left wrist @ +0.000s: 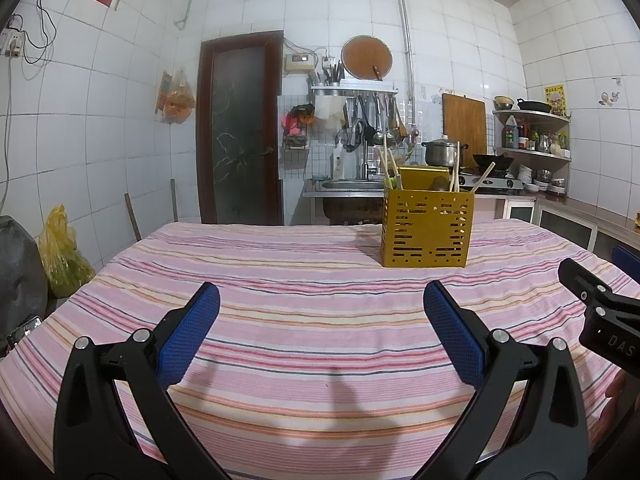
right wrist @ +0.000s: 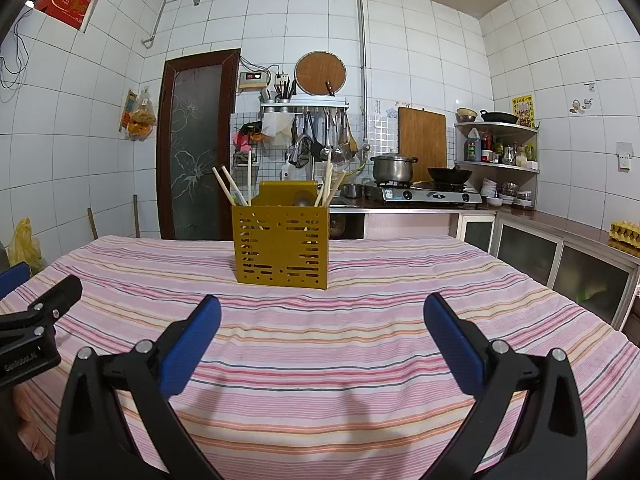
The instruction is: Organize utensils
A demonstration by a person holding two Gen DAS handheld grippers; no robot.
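Observation:
A yellow perforated utensil holder (left wrist: 427, 230) (right wrist: 281, 246) stands upright on the striped tablecloth (left wrist: 304, 272) (right wrist: 360, 280), far of both grippers. Wooden chopsticks (left wrist: 387, 162) (right wrist: 224, 186) and a dark spoon head (right wrist: 304, 199) stick out of its compartments. My left gripper (left wrist: 320, 296) hovers low over the cloth, open, nothing between its blue pads (left wrist: 188, 336). My right gripper (right wrist: 322, 308) is likewise open and empty, in front of the holder. Each gripper's black body shows at the edge of the other's view, the right gripper (left wrist: 600, 312) and the left gripper (right wrist: 36, 320).
Behind the table are a sink (left wrist: 348, 186), a stove with a steel pot (right wrist: 392, 168) and a wok (right wrist: 450, 176), hanging ladles and a corner shelf (right wrist: 496, 164). A counter (right wrist: 568, 232) runs along the right. Yellow bags (left wrist: 64, 252) sit left of the table.

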